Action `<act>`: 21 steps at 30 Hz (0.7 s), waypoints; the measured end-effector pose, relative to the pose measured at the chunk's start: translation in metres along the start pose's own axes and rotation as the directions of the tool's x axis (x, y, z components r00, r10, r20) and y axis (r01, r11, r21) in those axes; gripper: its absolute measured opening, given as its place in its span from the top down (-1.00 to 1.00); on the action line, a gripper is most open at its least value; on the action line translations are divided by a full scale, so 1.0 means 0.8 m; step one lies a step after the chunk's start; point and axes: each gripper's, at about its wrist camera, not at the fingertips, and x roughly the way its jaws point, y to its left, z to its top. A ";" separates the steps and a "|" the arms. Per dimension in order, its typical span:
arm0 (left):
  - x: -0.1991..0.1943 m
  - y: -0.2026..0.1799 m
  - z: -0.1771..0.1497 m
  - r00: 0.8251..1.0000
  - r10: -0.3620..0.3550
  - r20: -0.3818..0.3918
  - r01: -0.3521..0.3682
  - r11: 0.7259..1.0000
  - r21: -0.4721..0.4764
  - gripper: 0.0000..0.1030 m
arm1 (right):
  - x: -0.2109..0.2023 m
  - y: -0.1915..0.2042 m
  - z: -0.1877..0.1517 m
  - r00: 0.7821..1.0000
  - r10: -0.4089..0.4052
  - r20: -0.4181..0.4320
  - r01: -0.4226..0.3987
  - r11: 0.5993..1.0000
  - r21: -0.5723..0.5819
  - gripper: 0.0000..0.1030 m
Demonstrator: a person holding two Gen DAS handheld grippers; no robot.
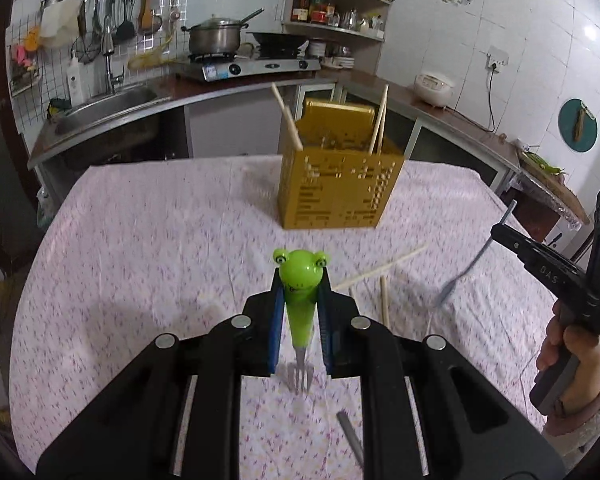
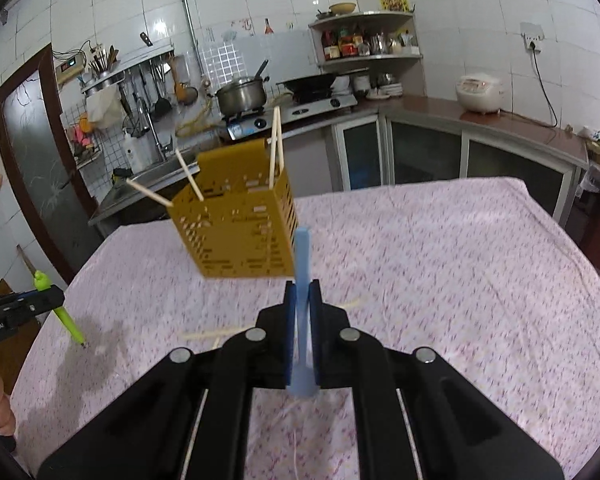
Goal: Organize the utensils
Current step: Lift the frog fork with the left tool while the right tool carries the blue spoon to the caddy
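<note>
You hold one utensil in each gripper, so both can go into the gold holder that stands at the far side of the table. The left gripper is clamped on the green frog fork: the frog head stands above the pads and the tines hang below, clear of the cloth. The right gripper is closed tight on the blue utensil, with the handle up, which I judge ready for dropping in. Both grippers point forward and somewhat down toward the holder. Chopsticks already lean inside it; loose chopsticks lie on the table near you.
</note>
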 end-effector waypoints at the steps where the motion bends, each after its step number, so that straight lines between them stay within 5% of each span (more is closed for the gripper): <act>1: 0.000 -0.001 0.006 1.000 -0.003 0.006 0.003 1.000 -0.003 0.72 | 0.001 0.001 0.005 1.000 -0.001 0.005 0.001 1.000 -0.004 0.87; 21: -0.003 -0.029 0.143 0.983 0.000 0.183 0.000 1.000 0.003 0.73 | 0.008 0.051 0.125 0.995 -0.012 0.100 0.018 0.998 -0.066 0.87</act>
